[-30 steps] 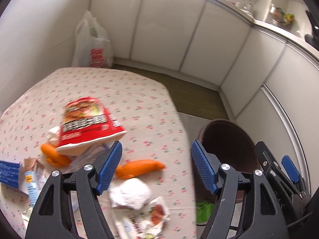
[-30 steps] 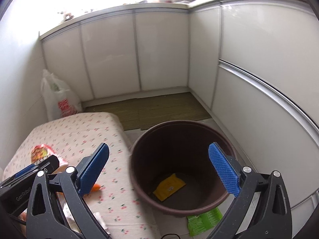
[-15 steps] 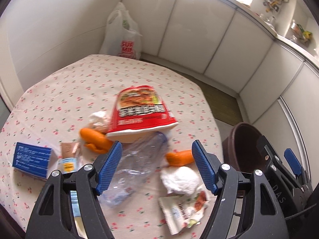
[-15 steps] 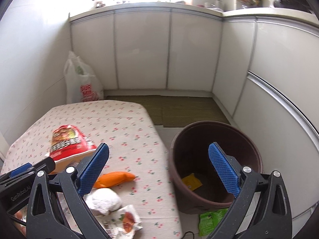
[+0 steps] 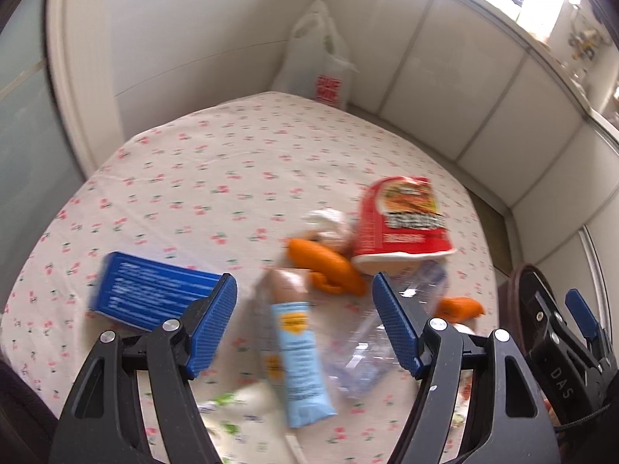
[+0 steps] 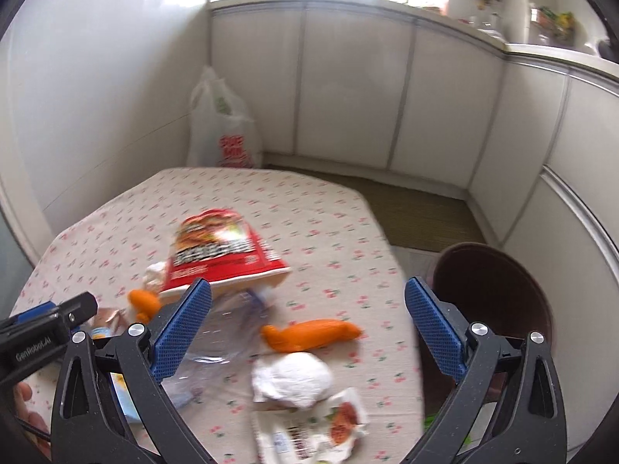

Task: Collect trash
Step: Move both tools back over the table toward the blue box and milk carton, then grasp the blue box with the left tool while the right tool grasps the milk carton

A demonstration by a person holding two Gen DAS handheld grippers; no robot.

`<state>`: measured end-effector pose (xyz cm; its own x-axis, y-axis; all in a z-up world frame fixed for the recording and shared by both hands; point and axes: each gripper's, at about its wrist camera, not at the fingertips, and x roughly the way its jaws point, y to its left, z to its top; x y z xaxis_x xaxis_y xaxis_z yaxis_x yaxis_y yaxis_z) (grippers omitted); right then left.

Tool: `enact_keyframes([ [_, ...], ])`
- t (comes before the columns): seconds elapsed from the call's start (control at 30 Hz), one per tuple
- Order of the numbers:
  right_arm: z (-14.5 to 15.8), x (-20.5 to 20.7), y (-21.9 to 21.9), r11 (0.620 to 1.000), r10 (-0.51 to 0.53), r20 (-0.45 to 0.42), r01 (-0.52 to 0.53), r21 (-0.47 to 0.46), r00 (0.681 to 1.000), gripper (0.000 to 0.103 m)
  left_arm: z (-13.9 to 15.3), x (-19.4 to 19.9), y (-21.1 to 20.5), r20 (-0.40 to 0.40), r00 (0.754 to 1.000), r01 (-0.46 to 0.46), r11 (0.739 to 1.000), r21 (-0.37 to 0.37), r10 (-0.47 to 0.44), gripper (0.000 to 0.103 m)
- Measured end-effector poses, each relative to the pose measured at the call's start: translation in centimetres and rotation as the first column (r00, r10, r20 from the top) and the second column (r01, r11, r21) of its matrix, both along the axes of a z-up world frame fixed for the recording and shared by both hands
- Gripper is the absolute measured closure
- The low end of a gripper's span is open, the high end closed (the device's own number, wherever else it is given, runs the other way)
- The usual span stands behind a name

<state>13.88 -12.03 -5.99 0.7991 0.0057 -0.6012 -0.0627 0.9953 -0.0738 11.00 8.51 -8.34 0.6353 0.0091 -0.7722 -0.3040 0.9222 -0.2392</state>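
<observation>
Both my grippers hover over the table's litter, spread wide, holding nothing.
Left gripper (image 5: 303, 332) tilts down above the blue wrapper (image 5: 296, 352); right gripper (image 6: 307, 334) frames the orange peel (image 6: 309, 334).

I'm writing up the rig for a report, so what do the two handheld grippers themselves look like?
The left gripper and right gripper match: black angular frames with triangular cut-outs, silver rivets at the joints, and blue ribbed pads on the fingers. White lettering marks the bodies: "GenRobot.AI" on the left one, seen from the right wrist, and "DAS" on the right one, seen from the left wrist.
</observation>
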Motion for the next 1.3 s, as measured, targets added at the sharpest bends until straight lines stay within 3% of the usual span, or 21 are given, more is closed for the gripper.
enact_keyframes([
  [0.17, -0.6, 0.3, 3.9, 0.992, 0.127, -0.058, -0.128, -0.012, 0.990, 0.007, -0.8, -0.8, 3.6, -0.020, 0.998, -0.064, 0.998, -0.008, 0.064, 0.032],
  [0.27, -1.3, 0.2, 7.1, 0.971, 0.226, -0.108, -0.232, -0.049, 0.968, 0.007, -1.3, -1.3, 5.8, -0.030, 0.994, -0.103, 0.995, -0.017, 0.103, 0.032],
  [0.47, -3.4, -0.1, 13.1, 0.900, 0.398, -0.252, -0.429, -0.078, 0.882, 0.007, -2.0, -2.1, 9.4, -0.045, 0.988, -0.152, 0.988, -0.039, 0.150, 0.032],
  [0.6, -5.1, 0.1, 15.3, 0.875, 0.433, -0.339, -0.480, -0.064, 0.835, 0.009, -2.1, -2.2, 11.5, -0.066, 0.985, -0.165, 0.985, -0.048, 0.161, 0.032],
  [0.67, -5.7, 0.5, 15.6, 0.869, 0.450, -0.385, -0.495, -0.021, 0.806, 0.013, -1.9, -1.8, 12.3, -0.095, 0.987, -0.134, 0.990, -0.040, 0.130, 0.031],
  [0.77, -6.5, 1.0, 15.9, 0.855, 0.490, -0.447, -0.513, 0.079, 0.748, 0.021, -0.9, -0.9, 12.6, -0.166, 0.986, 0.004, 0.998, 0.057, 0.005, 0.028],
  [0.87, -7.5, 1.3, 16.3, 0.830, 0.540, -0.496, -0.529, 0.180, 0.679, 0.031, -0.2, -0.4, 12.4, -0.251, 0.960, 0.160, 0.978, 0.137, -0.122, 0.028],
  [0.93, -8.6, 1.8, 16.4, 0.815, 0.563, -0.540, -0.526, 0.242, 0.625, 0.050, -0.1, 0.0, 11.9, -0.319, 0.924, 0.270, 0.950, 0.154, -0.211, 0.028],
  [1.0, -9.0, 2.2, 16.1, 0.805, 0.585, -0.551, -0.511, 0.302, 0.595, 0.080, -0.1, 0.4, 11.3, -0.376, 0.883, 0.364, 0.915, 0.176, -0.280, 0.028],
  [1.1, -9.2, 2.4, 15.5, 0.796, 0.601, -0.565, -0.490, 0.356, 0.566, 0.080, -0.6, 0.7, 9.9, -0.452, 0.811, 0.503, 0.838, 0.213, -0.372, 0.028],
  [1.23, -8.3, 2.0, 14.7, 0.792, 0.606, -0.553, -0.500, 0.350, 0.572, 0.080, -2.3, 1.0, 7.8, -0.557, 0.691, 0.660, 0.716, 0.227, -0.461, 0.028],
  [1.3, -7.5, 1.7, 14.0, 0.790, 0.610, -0.542, -0.491, 0.366, 0.578, 0.080, -3.3, 1.3, 6.5, -0.615, 0.617, 0.744, 0.619, 0.253, -0.490, 0.028],
])
